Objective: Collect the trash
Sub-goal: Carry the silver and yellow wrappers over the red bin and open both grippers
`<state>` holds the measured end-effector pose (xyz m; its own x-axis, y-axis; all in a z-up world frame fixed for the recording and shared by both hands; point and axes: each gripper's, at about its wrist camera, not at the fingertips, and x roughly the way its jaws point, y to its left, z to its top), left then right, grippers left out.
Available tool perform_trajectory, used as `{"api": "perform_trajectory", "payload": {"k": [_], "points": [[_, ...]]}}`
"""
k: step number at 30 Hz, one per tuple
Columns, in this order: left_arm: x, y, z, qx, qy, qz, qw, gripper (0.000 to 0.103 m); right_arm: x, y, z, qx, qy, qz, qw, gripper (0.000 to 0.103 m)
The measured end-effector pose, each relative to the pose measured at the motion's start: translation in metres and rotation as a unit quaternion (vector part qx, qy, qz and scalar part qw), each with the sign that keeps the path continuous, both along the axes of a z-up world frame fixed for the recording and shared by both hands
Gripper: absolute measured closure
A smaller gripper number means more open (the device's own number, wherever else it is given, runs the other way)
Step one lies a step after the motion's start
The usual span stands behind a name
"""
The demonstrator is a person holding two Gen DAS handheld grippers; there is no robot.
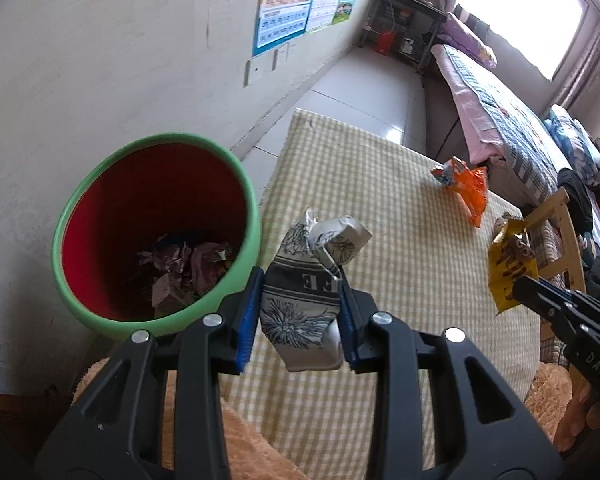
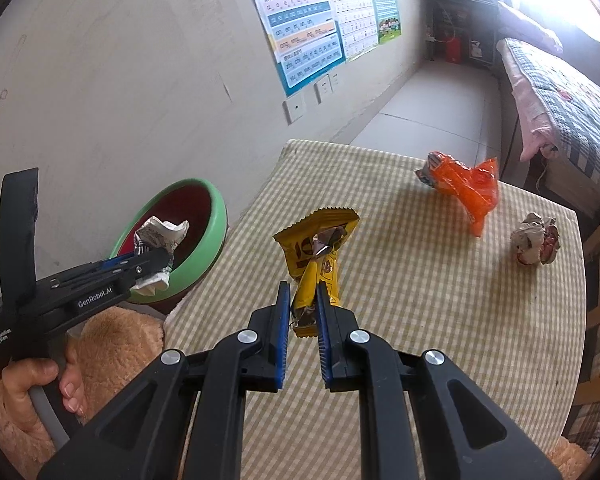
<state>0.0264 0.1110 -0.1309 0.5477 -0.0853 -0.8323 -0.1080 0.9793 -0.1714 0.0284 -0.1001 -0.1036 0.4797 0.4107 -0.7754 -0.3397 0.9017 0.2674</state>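
My left gripper (image 1: 300, 312) is shut on a crumpled grey-and-white printed wrapper (image 1: 304, 300), held above the table's left edge beside the green bin (image 1: 80, 200) with a red inside and trash at the bottom. The left gripper also shows in the right wrist view (image 2: 156, 264), next to the bin's rim (image 2: 216, 224). My right gripper (image 2: 302, 320) is shut on a yellow snack wrapper (image 2: 320, 248) above the table. An orange wrapper (image 2: 468, 192) and a crumpled paper ball (image 2: 536, 240) lie on the far right of the checked tablecloth (image 2: 420, 300).
The bin stands on the floor against the white wall (image 1: 100, 60), left of the table. A wooden chair (image 1: 560, 232) and a bed (image 1: 500, 100) are to the right. A shelf unit (image 1: 404, 20) stands at the far end of the room.
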Motion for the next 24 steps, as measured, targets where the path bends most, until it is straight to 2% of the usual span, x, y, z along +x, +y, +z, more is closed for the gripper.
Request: {"api": "perform_trajectory", "payload": {"k": [18,21,24], "points": [[-0.008,0.031,0.004,0.005,-0.006,0.037,0.9993,0.07,0.0,0.042,-0.002,-0.008,0.001,0.055,0.998,0.09],[-0.011,0.039,0.008,0.018,-0.013,0.046,0.9987,0.07,-0.001,0.056,0.002,0.006,-0.009,0.08,0.997,0.09],[-0.014,0.055,0.013,0.033,-0.021,0.064,0.9972,0.07,0.006,0.074,0.004,0.033,0.001,0.108,0.994,0.09]]}}
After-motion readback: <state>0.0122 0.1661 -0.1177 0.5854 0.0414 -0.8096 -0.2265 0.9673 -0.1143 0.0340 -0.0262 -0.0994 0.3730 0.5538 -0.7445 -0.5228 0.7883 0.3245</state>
